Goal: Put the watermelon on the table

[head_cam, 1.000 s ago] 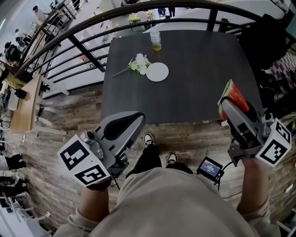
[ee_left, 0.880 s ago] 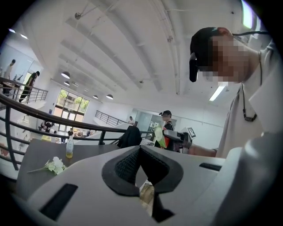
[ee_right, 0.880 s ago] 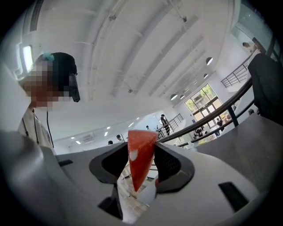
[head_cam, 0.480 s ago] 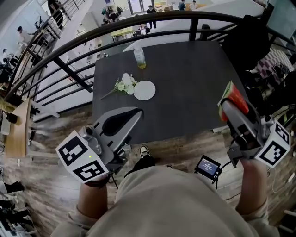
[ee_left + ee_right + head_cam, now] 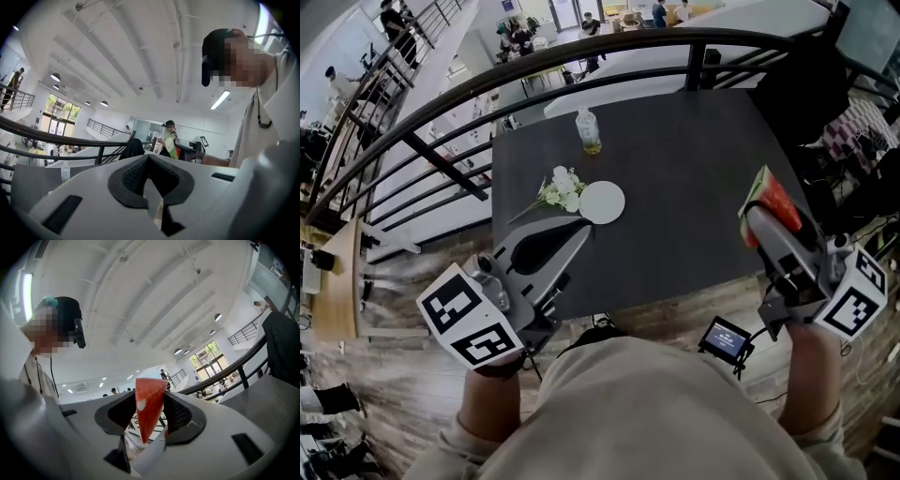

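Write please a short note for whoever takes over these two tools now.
Right tool: shut on the watermelon slice, held in the air by the right edge of the dark table.
Left tool: shut, empty, near the table's front edge.
On the table: white plate, flowers, bottle.
Done: slice is gripped. Left: set it on the table, open the tool.

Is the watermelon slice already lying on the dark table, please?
No, the watermelon slice is clamped between the right gripper's jaws, held off the surface of the table.
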Demonstrator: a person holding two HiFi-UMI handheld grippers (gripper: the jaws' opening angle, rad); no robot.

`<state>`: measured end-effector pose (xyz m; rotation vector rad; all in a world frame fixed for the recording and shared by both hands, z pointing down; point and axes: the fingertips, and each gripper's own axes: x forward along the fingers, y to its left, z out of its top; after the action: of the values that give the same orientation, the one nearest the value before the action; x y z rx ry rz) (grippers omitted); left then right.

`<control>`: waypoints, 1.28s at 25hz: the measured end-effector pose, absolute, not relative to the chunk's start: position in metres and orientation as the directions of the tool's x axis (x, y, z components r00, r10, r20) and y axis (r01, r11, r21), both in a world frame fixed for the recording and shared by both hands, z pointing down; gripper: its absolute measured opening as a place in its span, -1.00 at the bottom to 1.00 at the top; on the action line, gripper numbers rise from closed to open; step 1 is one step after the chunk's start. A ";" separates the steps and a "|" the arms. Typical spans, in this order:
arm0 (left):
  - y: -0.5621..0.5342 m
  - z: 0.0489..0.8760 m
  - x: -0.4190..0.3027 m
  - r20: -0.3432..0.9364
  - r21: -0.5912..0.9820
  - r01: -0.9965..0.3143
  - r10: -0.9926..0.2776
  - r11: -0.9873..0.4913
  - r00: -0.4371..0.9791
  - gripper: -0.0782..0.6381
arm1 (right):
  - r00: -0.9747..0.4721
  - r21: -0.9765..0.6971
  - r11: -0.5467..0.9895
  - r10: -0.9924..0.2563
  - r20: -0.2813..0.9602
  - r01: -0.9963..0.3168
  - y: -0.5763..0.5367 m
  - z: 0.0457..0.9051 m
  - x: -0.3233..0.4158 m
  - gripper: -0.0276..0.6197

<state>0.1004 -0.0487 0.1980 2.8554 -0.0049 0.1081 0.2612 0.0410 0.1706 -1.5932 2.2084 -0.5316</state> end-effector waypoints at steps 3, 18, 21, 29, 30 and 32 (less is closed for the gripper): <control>-0.076 0.193 0.097 0.068 0.288 0.005 0.025 -0.958 0.997 -0.77 | -0.286 -0.500 0.276 -0.956 -0.058 -0.821 0.016 0.165 0.253 -0.31; -0.173 0.203 0.057 0.042 0.313 0.043 0.059 -0.949 0.997 -0.77 | -0.289 -0.468 0.267 -0.957 -0.025 -0.842 -0.086 0.161 0.202 -0.31; -0.190 0.206 0.047 0.043 0.323 0.038 0.055 -0.945 0.998 -0.77 | -0.302 -0.465 0.274 -0.953 -0.015 -0.842 -0.109 0.160 0.191 -0.31; -0.206 0.207 0.029 0.053 0.339 0.045 0.067 -0.940 0.996 -0.77 | -0.341 -0.463 0.296 -0.940 0.015 -0.836 -0.150 0.149 0.170 -0.31; -0.207 0.209 0.026 0.056 0.342 0.048 0.072 -0.939 0.996 -0.77 | -0.346 -0.462 0.298 -0.938 0.020 -0.835 -0.155 0.149 0.167 -0.31; -0.208 0.216 0.022 0.063 0.351 0.056 0.083 -0.935 0.995 -0.77 | -0.355 -0.462 0.301 -0.934 0.032 -0.834 -0.165 0.151 0.161 -0.31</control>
<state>0.0222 -0.2085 0.2155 2.7819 0.1001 0.1082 0.1606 -0.1650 0.1512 -1.6190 2.3264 -0.5974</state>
